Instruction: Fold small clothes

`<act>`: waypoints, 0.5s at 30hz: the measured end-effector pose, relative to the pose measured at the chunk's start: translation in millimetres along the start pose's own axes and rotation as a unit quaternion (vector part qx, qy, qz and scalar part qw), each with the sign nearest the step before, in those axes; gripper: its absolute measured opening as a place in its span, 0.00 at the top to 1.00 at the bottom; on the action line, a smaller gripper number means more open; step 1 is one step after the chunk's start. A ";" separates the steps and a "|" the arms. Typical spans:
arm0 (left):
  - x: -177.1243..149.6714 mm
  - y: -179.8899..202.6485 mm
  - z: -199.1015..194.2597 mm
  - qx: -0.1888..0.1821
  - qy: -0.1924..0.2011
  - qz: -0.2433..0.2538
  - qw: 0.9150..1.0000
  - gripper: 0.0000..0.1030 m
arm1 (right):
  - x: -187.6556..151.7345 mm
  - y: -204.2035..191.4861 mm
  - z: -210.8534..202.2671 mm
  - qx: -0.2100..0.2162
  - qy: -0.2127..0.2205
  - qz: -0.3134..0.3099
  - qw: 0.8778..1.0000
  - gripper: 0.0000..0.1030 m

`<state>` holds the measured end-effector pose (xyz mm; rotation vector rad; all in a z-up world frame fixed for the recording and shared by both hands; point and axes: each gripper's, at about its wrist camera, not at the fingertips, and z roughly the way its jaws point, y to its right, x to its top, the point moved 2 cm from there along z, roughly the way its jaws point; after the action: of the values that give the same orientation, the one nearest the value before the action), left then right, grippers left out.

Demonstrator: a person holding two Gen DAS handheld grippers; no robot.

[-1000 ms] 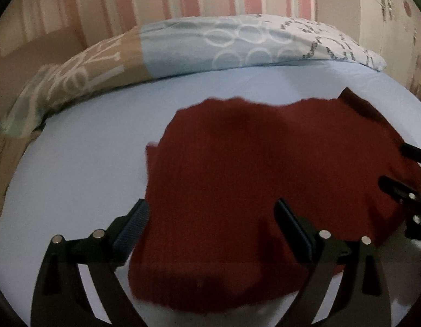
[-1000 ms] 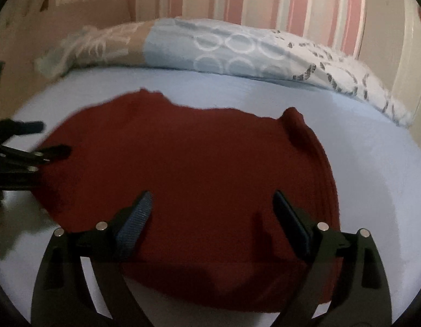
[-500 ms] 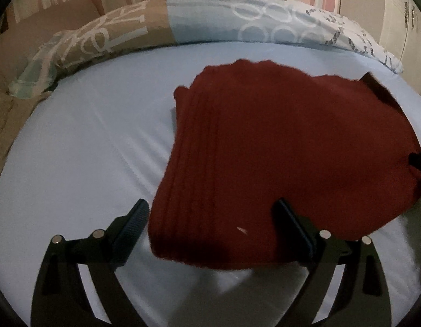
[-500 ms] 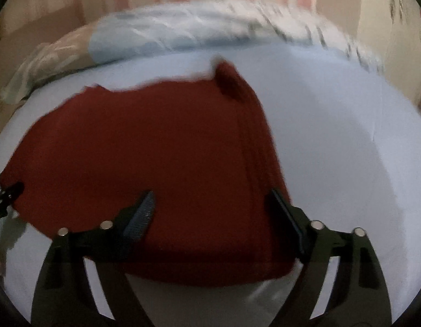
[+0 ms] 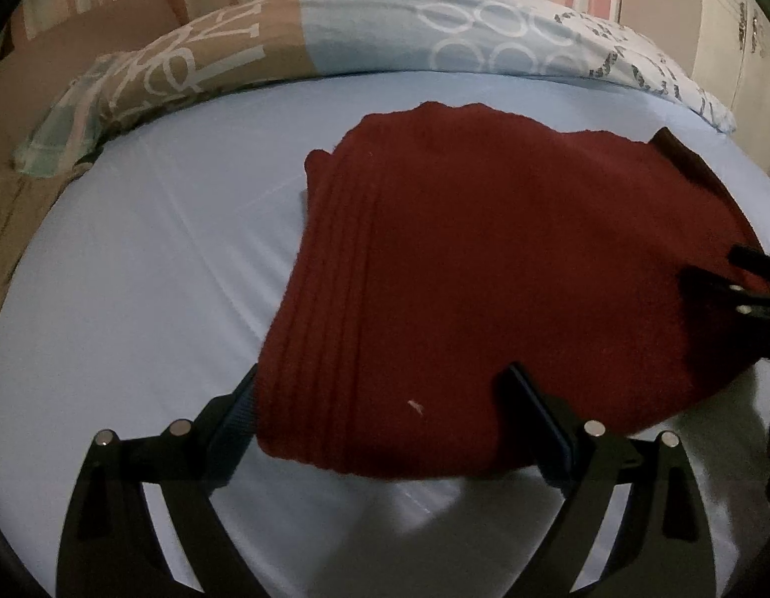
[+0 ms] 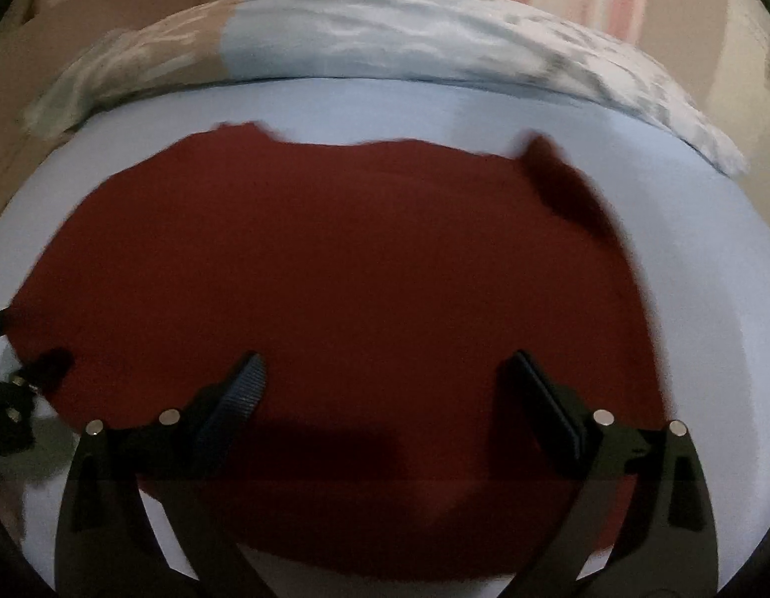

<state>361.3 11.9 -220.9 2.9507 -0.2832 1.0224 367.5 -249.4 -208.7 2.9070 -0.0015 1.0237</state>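
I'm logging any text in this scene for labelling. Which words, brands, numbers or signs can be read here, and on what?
None can be read.
Pillow: large letter-like shapes and small dark script, too distorted to read.
Red knit garment: no label or print showing.

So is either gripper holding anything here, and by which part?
Nothing is held: left gripper and right gripper stand open over the dark red knitted garment.

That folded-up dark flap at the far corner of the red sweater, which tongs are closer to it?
Right. The right tongs hang open over the sweater's near half, on the flap's side. The left tongs straddle the opposite ribbed edge, farther off.
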 end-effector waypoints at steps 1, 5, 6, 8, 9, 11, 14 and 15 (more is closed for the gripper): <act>0.4 -0.4 -0.5 -0.002 -0.001 -0.003 1.000 0.09 | -6.0 16.4 -3.0 -0.018 -0.002 0.011 1.000 0.06; 0.9 1.8 -0.1 0.000 -0.003 0.002 1.000 0.09 | -30.2 66.2 -5.8 -0.018 -0.023 0.059 0.998 0.09; 0.5 1.2 0.4 0.001 -0.004 0.003 1.000 0.09 | -35.3 71.9 -5.7 -0.026 -0.027 0.065 0.997 0.05; -1.1 0.0 2.5 0.001 -0.007 0.004 1.000 0.09 | -46.2 85.7 -4.5 -0.015 -0.032 0.097 0.995 0.03; -1.9 -0.6 4.1 -0.001 -0.010 0.002 1.000 0.09 | -50.7 92.7 -2.0 0.003 -0.035 0.121 0.992 0.03; -2.7 -2.3 5.5 -0.006 -0.013 -0.002 1.000 0.09 | -50.9 95.3 -3.2 0.006 -0.037 0.122 0.992 0.03; -0.9 -2.0 1.3 -0.009 -0.009 0.000 1.000 0.09 | -44.6 87.1 -10.9 0.006 -0.029 0.100 0.995 0.04; 0.3 -1.7 -2.9 -0.009 -0.006 0.001 1.000 0.09 | -41.7 84.6 -20.2 0.006 -0.016 0.093 0.996 0.04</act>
<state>360.1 13.7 -218.3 2.9416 -0.2929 0.9968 320.6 -333.5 -214.3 2.9794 -0.2725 1.0038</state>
